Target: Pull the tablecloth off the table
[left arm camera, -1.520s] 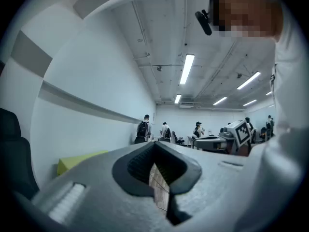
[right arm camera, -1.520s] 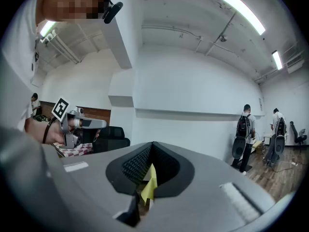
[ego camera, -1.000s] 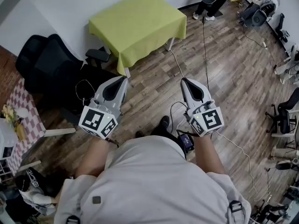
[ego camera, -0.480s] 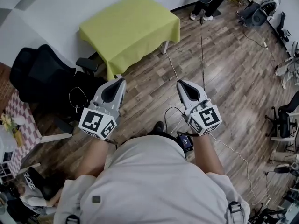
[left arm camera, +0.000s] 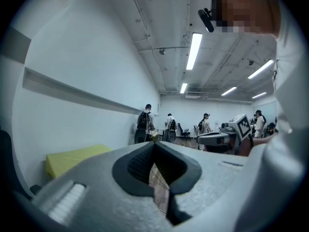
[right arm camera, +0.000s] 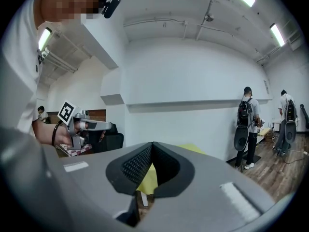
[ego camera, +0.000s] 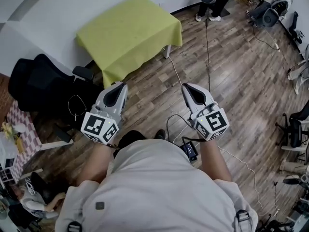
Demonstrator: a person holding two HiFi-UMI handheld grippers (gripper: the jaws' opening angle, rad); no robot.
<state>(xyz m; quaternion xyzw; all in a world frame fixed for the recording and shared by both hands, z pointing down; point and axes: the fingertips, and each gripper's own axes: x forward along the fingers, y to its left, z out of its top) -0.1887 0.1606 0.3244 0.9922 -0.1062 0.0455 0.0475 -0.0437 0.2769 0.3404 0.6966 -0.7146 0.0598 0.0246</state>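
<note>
At the far side of the room, against the white wall, the yellow-green tablecloth [ego camera: 130, 33] lies spread over the table [ego camera: 168, 51], hanging down on every side we can see; we have not reached it. Between it and us runs wooden floor [ego camera: 231, 91] crossed by a cable [ego camera: 177, 71], with a black chair [ego camera: 41, 83] just left of the table. We judge the cable the chief hazard: it trails past the table leg toward our feet and could catch a shoe on the approach. A pull from one corner alone might also drag the table along rather than free the cloth. The left gripper [ego camera: 119, 86] and right gripper [ego camera: 186, 87] are held before the body, well apart from the cloth; each has its jaws fully together, with nothing between them.
</note>
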